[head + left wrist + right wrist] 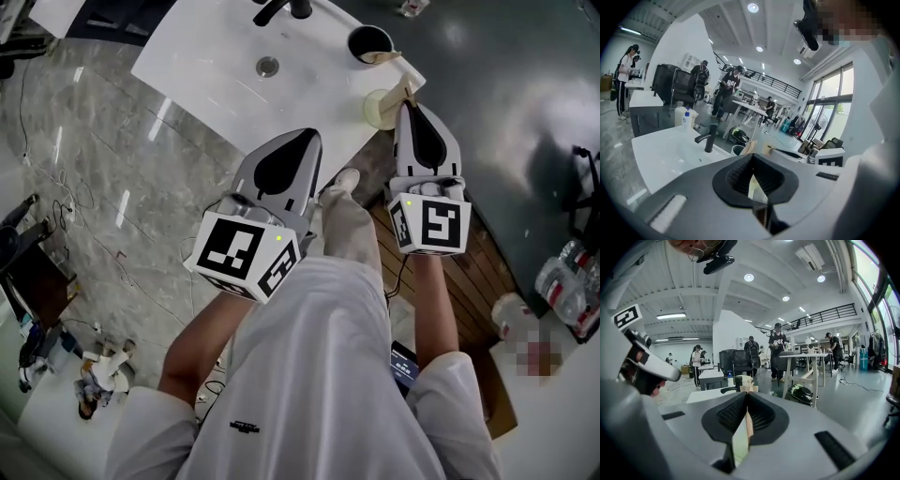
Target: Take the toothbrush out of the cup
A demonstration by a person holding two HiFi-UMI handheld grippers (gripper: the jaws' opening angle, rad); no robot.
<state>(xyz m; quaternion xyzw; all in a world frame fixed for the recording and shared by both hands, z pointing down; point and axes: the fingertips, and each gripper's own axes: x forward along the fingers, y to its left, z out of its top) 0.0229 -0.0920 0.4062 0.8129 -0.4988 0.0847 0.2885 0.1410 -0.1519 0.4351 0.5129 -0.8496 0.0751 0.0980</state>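
A pale cup (379, 111) stands near the right corner of the white sink counter (206, 66). The wooden toothbrush (410, 91) rises from the cup. My right gripper (410, 101) is at the cup's rim, shut on the handle. In the right gripper view the wooden handle (748, 425) runs between the closed jaws, with the cup (740, 380) just beyond. My left gripper (309, 137) hovers shut over the counter's near edge with nothing held. Its own view shows its jaws meeting at the tip (752, 158).
A black cup (369, 42) with a beige item on its rim stands behind the pale cup. A black faucet (708, 138), a drain (268, 66) and a soap bottle (686, 117) are on the counter. Wooden flooring (483, 272) lies to the right, with people and desks far off.
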